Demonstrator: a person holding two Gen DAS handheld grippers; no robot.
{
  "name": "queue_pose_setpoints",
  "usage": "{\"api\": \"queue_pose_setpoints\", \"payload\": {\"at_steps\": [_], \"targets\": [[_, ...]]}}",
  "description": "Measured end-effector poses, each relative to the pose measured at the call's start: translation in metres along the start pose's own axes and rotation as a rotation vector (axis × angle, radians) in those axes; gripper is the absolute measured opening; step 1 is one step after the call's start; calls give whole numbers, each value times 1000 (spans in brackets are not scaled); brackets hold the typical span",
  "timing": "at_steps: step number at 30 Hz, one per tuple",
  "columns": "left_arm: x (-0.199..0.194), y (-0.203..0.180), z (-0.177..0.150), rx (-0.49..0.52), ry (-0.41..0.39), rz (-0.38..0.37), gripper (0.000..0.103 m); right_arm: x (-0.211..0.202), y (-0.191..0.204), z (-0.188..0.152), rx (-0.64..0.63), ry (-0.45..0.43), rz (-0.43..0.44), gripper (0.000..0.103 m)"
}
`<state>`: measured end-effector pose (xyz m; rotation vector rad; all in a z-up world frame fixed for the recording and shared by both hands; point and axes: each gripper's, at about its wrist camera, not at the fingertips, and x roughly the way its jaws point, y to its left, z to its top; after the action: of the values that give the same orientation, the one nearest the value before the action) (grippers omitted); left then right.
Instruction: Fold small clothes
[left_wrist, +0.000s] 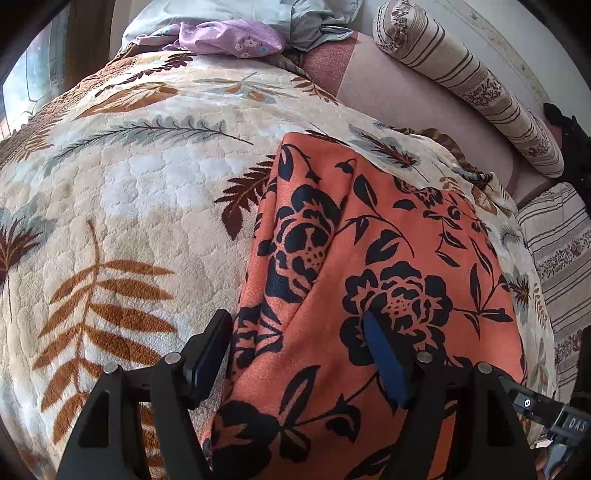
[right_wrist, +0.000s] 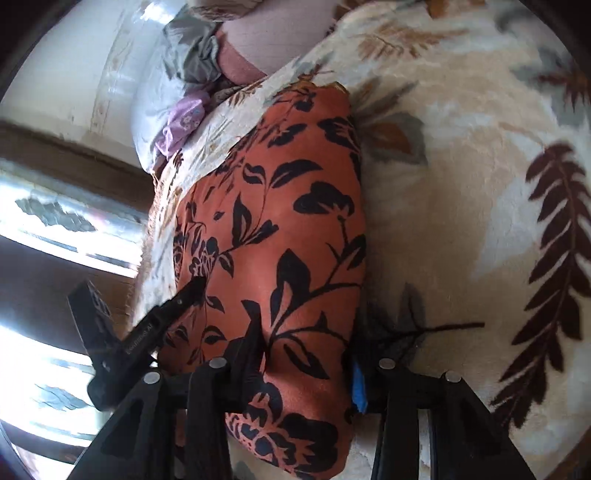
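Observation:
An orange garment with a black flower print (left_wrist: 369, 258) lies folded on a cream blanket with a leaf pattern (left_wrist: 147, 184). My left gripper (left_wrist: 295, 354) is open, its fingers spread over the garment's near left edge, one fingertip (left_wrist: 210, 343) on the blanket side and the blue-padded one (left_wrist: 384, 354) over the cloth. In the right wrist view the same garment (right_wrist: 288, 229) runs lengthwise away. My right gripper (right_wrist: 306, 365) is open and straddles its near end. The left gripper's tip (right_wrist: 192, 291) shows at the garment's left edge.
A purple flowered cloth (left_wrist: 229, 37) and grey bedding (left_wrist: 314, 22) lie at the far end of the bed. A striped bolster (left_wrist: 469, 85) lies along the pink mattress edge (left_wrist: 406, 99) at the right. A window (right_wrist: 55, 221) is beyond the bed's side.

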<state>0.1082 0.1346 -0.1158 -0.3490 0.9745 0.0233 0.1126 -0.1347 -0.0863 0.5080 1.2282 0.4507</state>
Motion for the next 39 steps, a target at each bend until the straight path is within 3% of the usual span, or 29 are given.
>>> {"api": "queue_pose_setpoints", "payload": {"at_steps": [3, 7, 10, 13, 15, 16, 17, 20, 22, 23, 25, 28, 33, 34, 35, 39], "targets": [[1, -1, 0, -1, 0, 1, 76, 11, 14, -6, -96, 32, -115, 47], [0, 0, 0, -7, -3, -3, 76, 0, -29, -2, 147, 15, 141, 58], [0, -2, 0, -11, 0, 2, 77, -12, -48, 10, 219, -43, 223, 74], [0, -2, 0, -10, 0, 1, 77, -7, -63, 31, 294, -71, 282, 74], [1, -1, 1, -15, 3, -3, 77, 14, -65, 41, 328, 3, 305, 67], [1, 0, 1, -18, 4, -2, 77, 22, -57, 43, 289, 41, 274, 47], [1, 0, 1, -19, 4, -4, 77, 21, -39, 40, 200, 48, 201, 43], [1, 1, 1, -26, 9, -7, 77, 5, 11, 34, -58, -22, -10, 38], [2, 0, 1, -23, 12, -7, 78, 14, 15, 30, -122, -3, -92, 38], [2, -1, 1, -20, 9, -4, 78, 19, 7, 31, -96, 12, -86, 42], [2, 1, 1, -25, 9, -11, 78, 16, -10, 36, 13, 5, 27, 49], [2, 0, 1, -29, 11, -10, 78, 9, -30, 42, 131, -14, 173, 69], [2, 1, 1, -26, 10, -11, 78, 25, -64, 71, 323, -52, 294, 73], [2, 0, 1, -25, 10, -11, 78, 33, -68, 76, 349, -44, 298, 68], [2, 1, 1, -25, 8, -10, 78, 38, -66, 82, 336, -35, 299, 44], [2, 1, 1, -30, 11, -14, 78, 22, -27, 86, 124, -104, 101, 36]]}}
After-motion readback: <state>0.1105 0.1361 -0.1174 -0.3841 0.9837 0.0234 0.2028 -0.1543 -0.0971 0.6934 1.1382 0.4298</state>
